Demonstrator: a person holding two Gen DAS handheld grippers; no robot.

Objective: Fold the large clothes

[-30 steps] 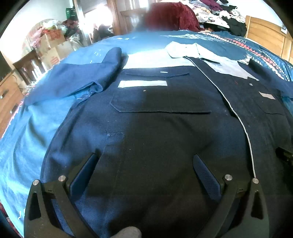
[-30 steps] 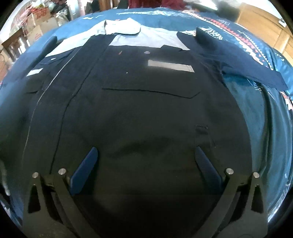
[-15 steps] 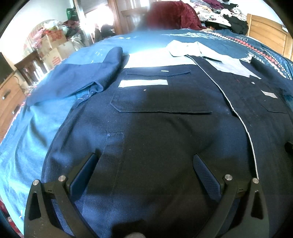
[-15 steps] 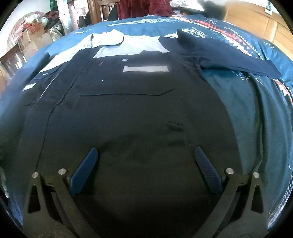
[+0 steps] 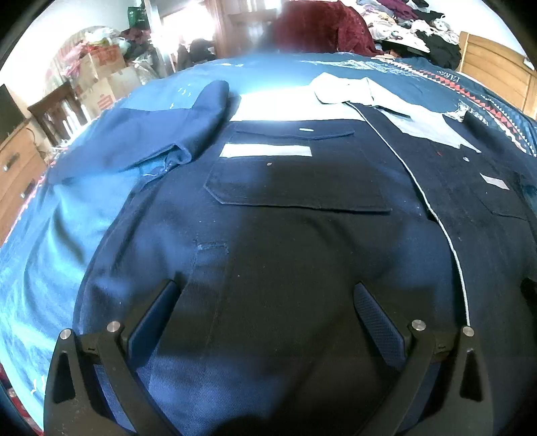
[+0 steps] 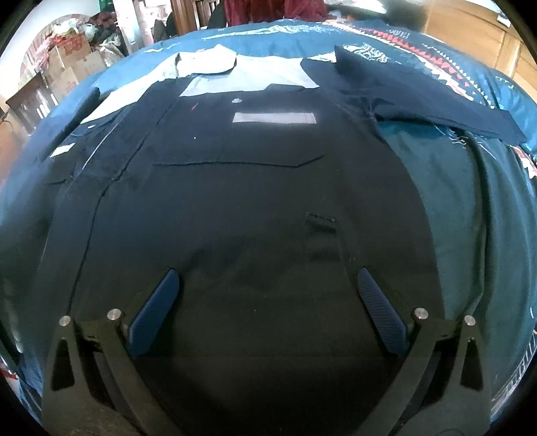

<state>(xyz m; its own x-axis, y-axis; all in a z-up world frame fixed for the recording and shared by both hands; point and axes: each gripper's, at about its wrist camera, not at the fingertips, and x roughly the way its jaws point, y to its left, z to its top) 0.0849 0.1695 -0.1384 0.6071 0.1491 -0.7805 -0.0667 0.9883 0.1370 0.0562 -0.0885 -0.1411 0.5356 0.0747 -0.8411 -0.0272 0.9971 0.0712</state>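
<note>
- My left claw (image 5: 265, 312) is spread wide and holds nothing; its blue pads (image 5: 152, 317) hover over the lower front of the shirt (image 5: 302, 255). I cannot tell whether they touch the cloth.
- My right claw (image 6: 268, 302) is just as wide and just as empty, over the other half of the shirt's lower front.
- The shirt is a big dark navy work shirt, lying front up and spread flat on the bed, pale collar (image 6: 208, 63) at the far end, hem toward me. I judge it was laid out this way so the sides can be folded in cleanly.
- The chest pocket (image 5: 295, 187) with its pale strip lies just past my left claw, and the light front edge (image 5: 433, 208) runs down to its right.
- One sleeve (image 5: 157, 134) stretches out to the left; the other sleeve (image 6: 419, 97) angles off to the right. Both are unfolded, so I take it the folding has barely begun.
- With both claws low near the hem, my guess is I'll grip the bottom corners or side seams first.
- Underneath is a blue bedspread (image 5: 60, 234) with a red-and-white zigzag border (image 6: 419, 50).
- Around the bed: cardboard boxes (image 5: 100, 77) and a wooden dresser (image 5: 16, 161) to the left, a dark red garment (image 5: 322, 26) and a heap of clothes at the far end, and a wooden headboard (image 5: 496, 63) to the right.
</note>
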